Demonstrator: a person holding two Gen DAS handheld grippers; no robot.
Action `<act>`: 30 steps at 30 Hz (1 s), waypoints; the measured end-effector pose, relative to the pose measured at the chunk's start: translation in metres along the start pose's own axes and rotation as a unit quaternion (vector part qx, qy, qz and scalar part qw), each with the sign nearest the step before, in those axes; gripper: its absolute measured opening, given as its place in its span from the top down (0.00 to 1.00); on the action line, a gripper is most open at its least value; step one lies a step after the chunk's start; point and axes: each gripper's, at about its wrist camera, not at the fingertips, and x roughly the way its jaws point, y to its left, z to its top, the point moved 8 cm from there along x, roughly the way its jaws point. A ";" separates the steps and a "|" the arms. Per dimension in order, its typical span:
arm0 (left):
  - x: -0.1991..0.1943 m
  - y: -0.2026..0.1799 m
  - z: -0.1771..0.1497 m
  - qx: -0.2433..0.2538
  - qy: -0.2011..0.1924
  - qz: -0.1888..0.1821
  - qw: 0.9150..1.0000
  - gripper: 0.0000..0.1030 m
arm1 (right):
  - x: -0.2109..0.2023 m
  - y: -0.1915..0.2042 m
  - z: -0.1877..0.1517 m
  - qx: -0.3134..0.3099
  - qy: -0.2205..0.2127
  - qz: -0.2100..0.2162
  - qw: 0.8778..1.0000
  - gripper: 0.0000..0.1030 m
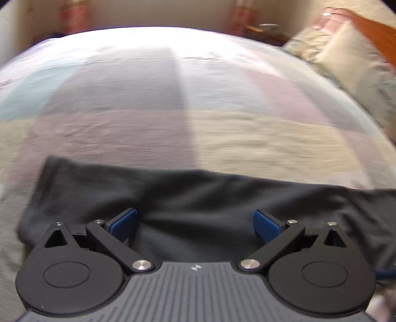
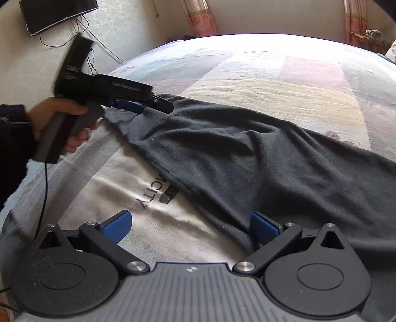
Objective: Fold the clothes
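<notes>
Left wrist view. The left gripper (image 1: 195, 224) has its jaws spread wide, holding nothing; both blue pads (image 1: 123, 224) lie over the dark grey garment (image 1: 198, 198), which stretches across the frame directly ahead of and beneath the fingers. Beyond the garment's far edge lies the patchwork bedspread (image 1: 188, 99) in pale blocks of colour. Pillows (image 1: 346, 57) sit far ahead to the right of the gripper. The picture is motion-blurred.

Right wrist view. The right gripper (image 2: 190, 226) is likewise released, jaws wide apart. Its right-hand pad rests at the near edge of the dark grey garment (image 2: 247, 153), which runs from ahead-left diagonally to the right; its left-hand pad sits over a white cloth (image 2: 153, 223) printed with dark lettering, which the garment partly covers. Ahead and to the left, the left gripper (image 2: 138, 105) is seen from the side, held by a hand (image 2: 61, 119) in a dark sleeve (image 2: 12, 133), its tip at the garment's far corner. Whether it touches the fabric cannot be told. On the wall beyond hangs a dark screen (image 2: 57, 13); curtains (image 2: 200, 19) hang behind the bed.
</notes>
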 end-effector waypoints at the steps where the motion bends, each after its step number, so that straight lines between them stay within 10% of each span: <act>1: 0.000 0.008 0.002 -0.001 -0.010 0.014 1.000 0.04 | -0.005 0.002 -0.002 0.002 0.001 0.002 1.000 0.00; 16: -0.013 -0.070 -0.016 0.133 0.018 -0.001 0.991 0.03 | -0.087 -0.093 -0.014 0.085 -0.057 -0.085 0.991 0.00; 20: -0.007 -0.055 -0.019 0.097 0.027 0.008 0.995 0.00 | -0.095 -0.111 -0.006 0.072 -0.058 -0.110 0.990 0.00; 30: -0.059 -0.124 -0.021 0.145 0.028 -0.043 0.988 0.02 | -0.151 -0.136 -0.085 0.091 -0.006 -0.153 0.984 0.00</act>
